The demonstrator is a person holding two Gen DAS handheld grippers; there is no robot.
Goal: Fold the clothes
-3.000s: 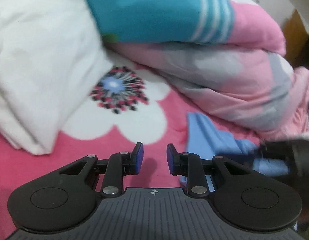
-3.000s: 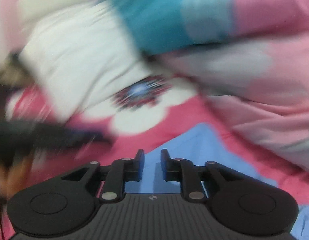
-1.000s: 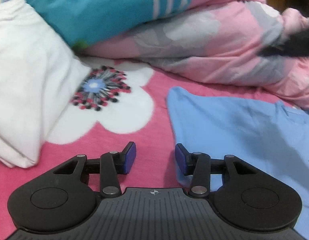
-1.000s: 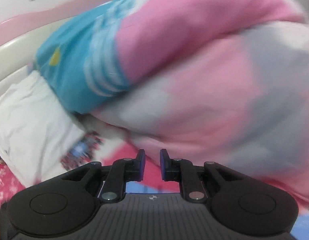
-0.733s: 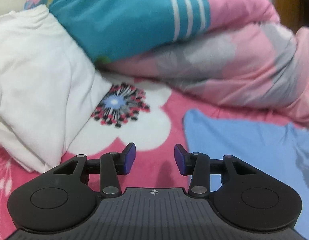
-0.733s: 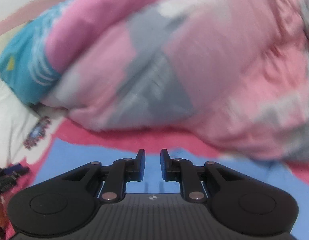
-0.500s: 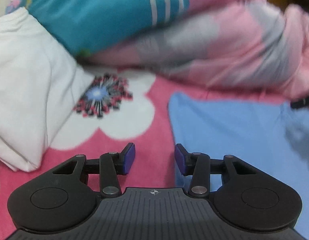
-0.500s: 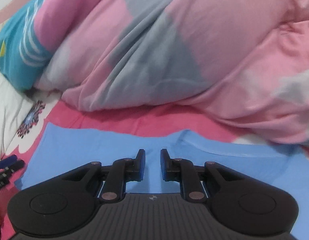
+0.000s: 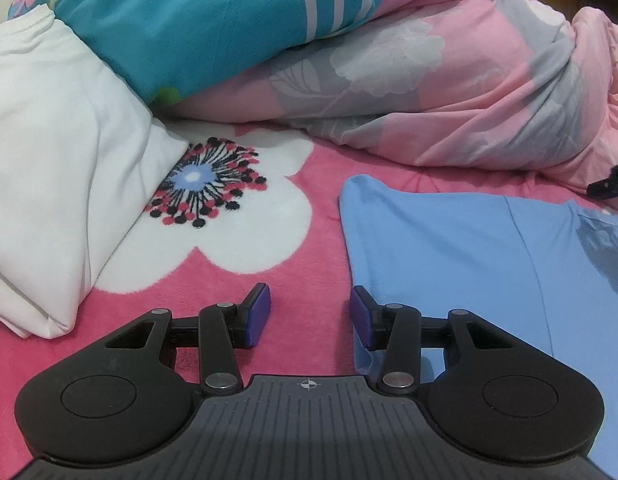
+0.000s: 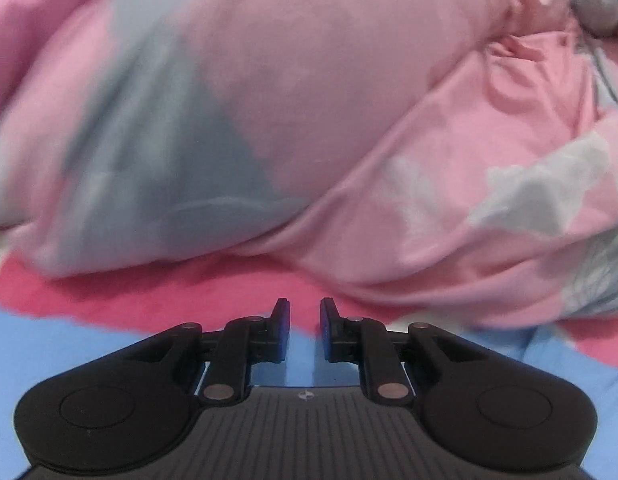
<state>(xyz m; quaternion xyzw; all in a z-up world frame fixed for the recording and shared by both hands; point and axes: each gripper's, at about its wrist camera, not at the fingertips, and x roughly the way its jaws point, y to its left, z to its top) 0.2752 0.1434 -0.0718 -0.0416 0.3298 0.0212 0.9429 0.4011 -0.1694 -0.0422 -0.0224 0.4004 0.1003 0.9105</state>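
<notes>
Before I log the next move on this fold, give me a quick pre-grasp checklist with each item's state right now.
1. Blue garment spread flat on the pink blanket: ok.
2. Left gripper open and empty: ok.
3. Left gripper lined up at the garment's near-left edge: ok.
4. Right gripper holding nothing: ok, narrow gap, empty.
5. Right gripper touching the cloth: cannot tell.
6. Quilt off the garment: cannot tell at the far edge.

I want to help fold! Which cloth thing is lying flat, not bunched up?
The light blue garment, spread flat on the pink flowered blanket. The white cloth and pink-grey quilt are bunched up.
</notes>
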